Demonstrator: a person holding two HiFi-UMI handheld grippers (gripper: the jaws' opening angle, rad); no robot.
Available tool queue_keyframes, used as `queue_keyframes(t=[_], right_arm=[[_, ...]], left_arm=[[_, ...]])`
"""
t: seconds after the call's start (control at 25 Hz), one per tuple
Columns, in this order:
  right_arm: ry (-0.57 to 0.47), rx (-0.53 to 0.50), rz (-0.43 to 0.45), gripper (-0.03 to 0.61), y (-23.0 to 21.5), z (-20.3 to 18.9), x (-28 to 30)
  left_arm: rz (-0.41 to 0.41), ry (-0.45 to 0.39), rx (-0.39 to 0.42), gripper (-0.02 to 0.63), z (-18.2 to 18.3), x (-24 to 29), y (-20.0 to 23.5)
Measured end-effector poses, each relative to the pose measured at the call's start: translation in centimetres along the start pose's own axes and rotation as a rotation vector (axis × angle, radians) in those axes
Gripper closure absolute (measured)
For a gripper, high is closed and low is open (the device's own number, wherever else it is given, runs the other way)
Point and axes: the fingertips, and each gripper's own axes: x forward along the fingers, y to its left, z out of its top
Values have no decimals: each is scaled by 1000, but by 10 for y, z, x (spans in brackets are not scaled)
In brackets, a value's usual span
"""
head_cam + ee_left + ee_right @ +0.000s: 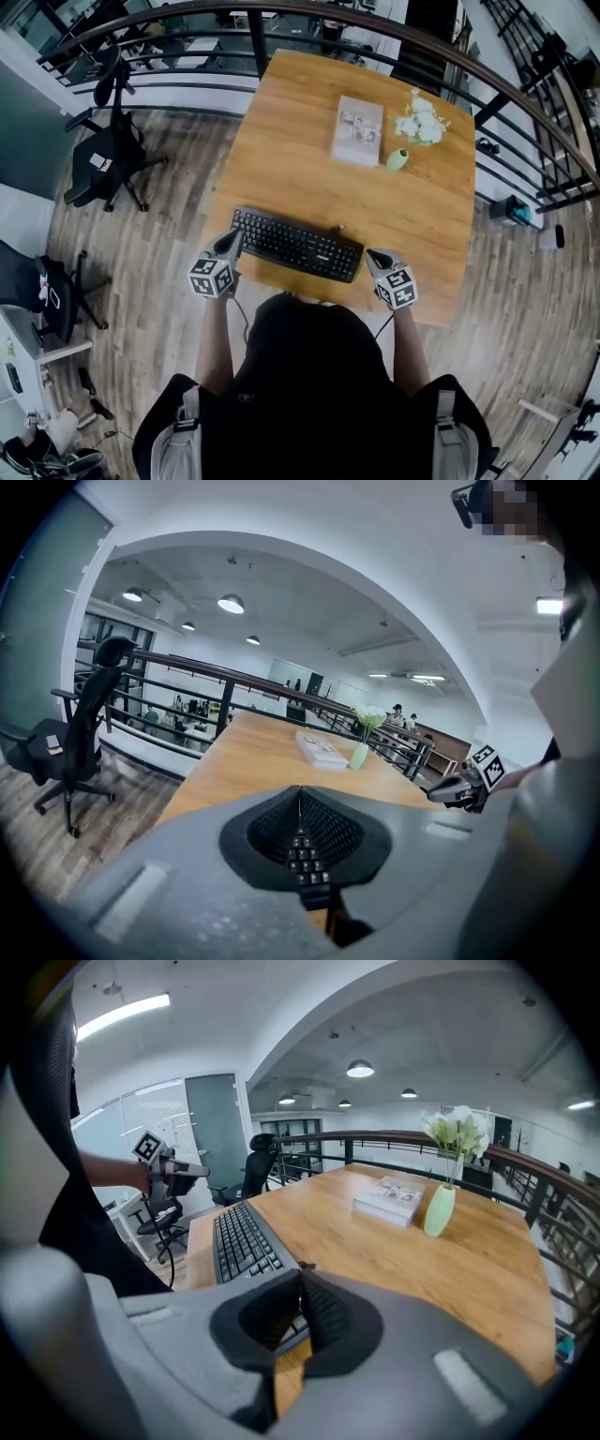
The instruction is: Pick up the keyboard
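A black keyboard (295, 244) lies slantwise near the front edge of the wooden table (412, 206). My left gripper (229, 246) is at its left end and my right gripper (377, 257) at its right end. Whether either one touches it cannot be told. In the left gripper view the jaws (300, 803) stand shut with nothing between them, and a few keys of the keyboard (306, 860) show just below the tips. In the right gripper view the jaws (302, 1288) are shut and empty too, right over the near end of the keyboard (242, 1241).
A white book (358, 129) and a small green vase (397, 159) with white flowers (420, 120) stand at the far side of the table. A dark railing (253, 42) runs behind it. Office chairs (108, 155) stand on the floor to the left.
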Motion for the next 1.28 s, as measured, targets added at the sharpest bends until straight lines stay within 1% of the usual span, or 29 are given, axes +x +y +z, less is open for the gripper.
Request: queue_keyframes(t=[0.36,0.68,0.88,1.08,1.12,1.16,1.2,1.24,1.28], right_arm=[[44,76,-37,574,12,-22,30],[61,138,-78,574,25,-34,47],[64,173,-120,574,25,-41,50],[76,229,-190,573,16,-51,51],[80,241,-201,567,14,-53,52],[84,255,-209,519,12,-55,53],[89,268,-215,506,11,-57,54],[92,279,-221,504,10,-60,54],[94,287,-230,498,9,-62,54]], left_arm=[[-7,62,18,600,-16,6,48],[-41,108,41,600,-25,14,74],[-50,139,47,600,-35,18,87],[-76,204,67,598,-51,30,95],[-80,215,66,598,-54,32,97],[-82,225,64,598,-57,35,99],[-83,234,64,597,-59,38,100],[-81,244,68,581,-61,41,101],[-77,256,74,535,-64,44,103]])
